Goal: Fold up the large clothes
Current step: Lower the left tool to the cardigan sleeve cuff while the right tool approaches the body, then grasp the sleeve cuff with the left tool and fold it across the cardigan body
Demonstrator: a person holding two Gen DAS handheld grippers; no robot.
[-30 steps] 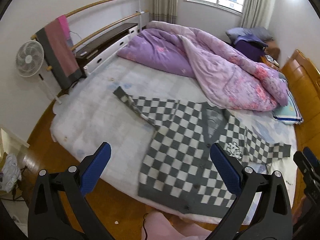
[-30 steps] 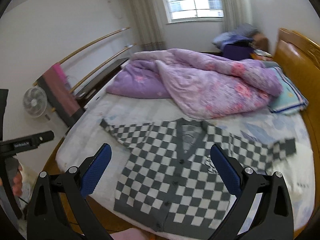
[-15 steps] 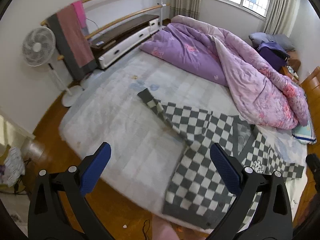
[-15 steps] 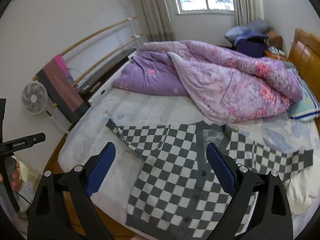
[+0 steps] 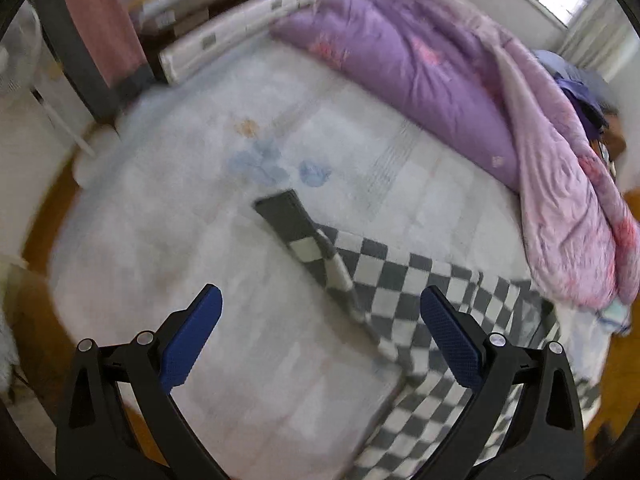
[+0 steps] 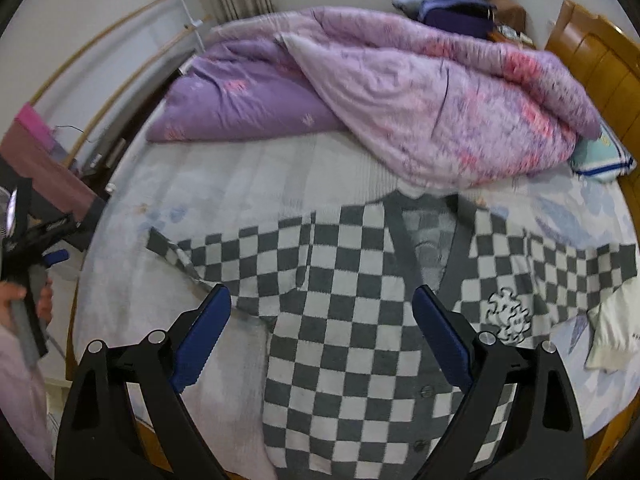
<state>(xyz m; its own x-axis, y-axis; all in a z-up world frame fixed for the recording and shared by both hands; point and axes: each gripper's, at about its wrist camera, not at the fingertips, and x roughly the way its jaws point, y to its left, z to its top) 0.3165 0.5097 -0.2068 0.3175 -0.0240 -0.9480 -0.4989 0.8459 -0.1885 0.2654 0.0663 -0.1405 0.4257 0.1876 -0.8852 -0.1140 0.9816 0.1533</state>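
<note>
A grey-and-white checkered cardigan (image 6: 360, 320) lies flat on the bed, front up, both sleeves spread out. Its left sleeve (image 5: 320, 256) ends in a dark grey cuff (image 5: 282, 210). My left gripper (image 5: 320, 328) is open and empty, above the bed just short of that sleeve; it also shows at the left edge of the right wrist view (image 6: 40, 256). My right gripper (image 6: 322, 320) is open and empty, hovering over the cardigan's body near the left armpit. The right sleeve (image 6: 580, 264) reaches toward the bed's right side.
A bunched purple and pink quilt (image 6: 400, 92) covers the far half of the bed (image 5: 180, 240). A wooden headboard (image 6: 600, 64) stands at right. A rail with a pink-grey towel (image 5: 100, 32) and a fan (image 5: 16, 60) stand left of the bed.
Both grippers have moved forward and down toward the bed. The left one swung left toward the left sleeve cuff; the right one closed in over the cardigan's body. The cardigan has not moved.
</note>
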